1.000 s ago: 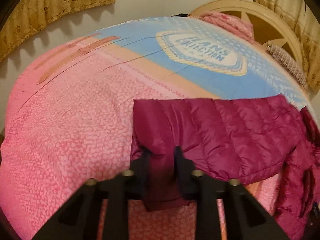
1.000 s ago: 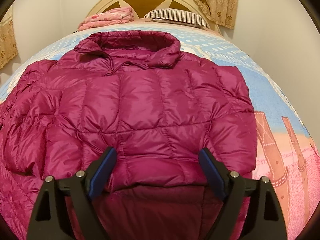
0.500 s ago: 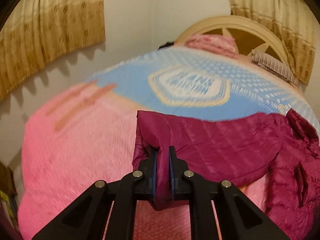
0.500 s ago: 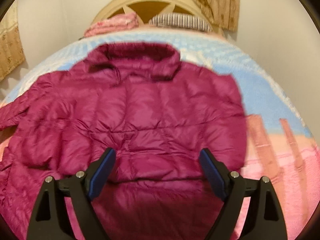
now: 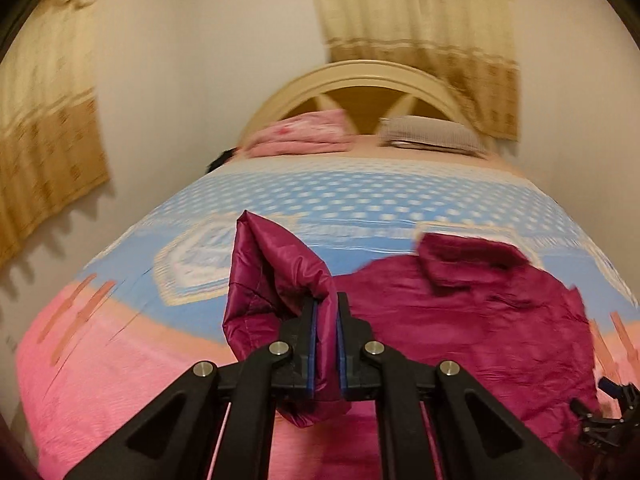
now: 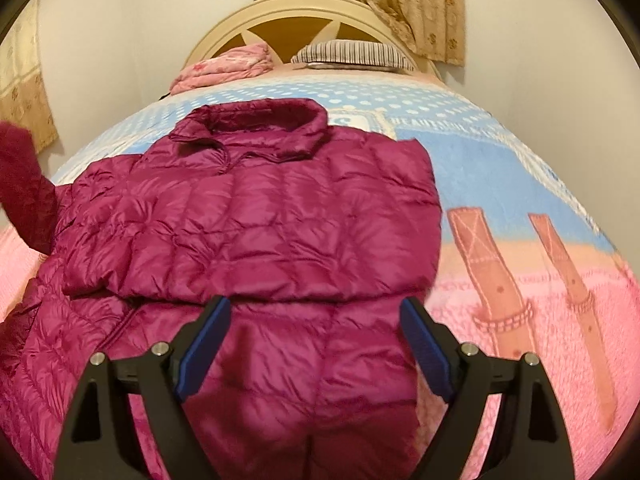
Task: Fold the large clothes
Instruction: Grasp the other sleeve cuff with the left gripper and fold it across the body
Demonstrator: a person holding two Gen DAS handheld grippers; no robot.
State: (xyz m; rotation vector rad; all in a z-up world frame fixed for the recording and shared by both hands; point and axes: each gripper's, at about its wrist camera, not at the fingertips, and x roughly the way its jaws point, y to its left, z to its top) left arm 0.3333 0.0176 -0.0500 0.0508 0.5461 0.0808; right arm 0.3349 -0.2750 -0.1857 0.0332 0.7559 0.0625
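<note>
Bedspread (image 6: 500,184) carries jacket (image 6: 280,216); left gripper (image 5: 325,320) pinches its sleeve (image 5: 276,276), right gripper (image 6: 316,344) gapes.

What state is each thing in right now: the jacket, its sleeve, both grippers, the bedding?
Magenta quilted puffer jacket: spread on the bed, right side folded in.
Jacket's left sleeve: lifted off the bed, pinched at the cuff.
Left gripper: fingers shut on the sleeve.
Right gripper: open over the jacket's hem, holding nothing.
Pink and blue printed blanket: flat.
Striped pillow: lying by the headboard.
</note>
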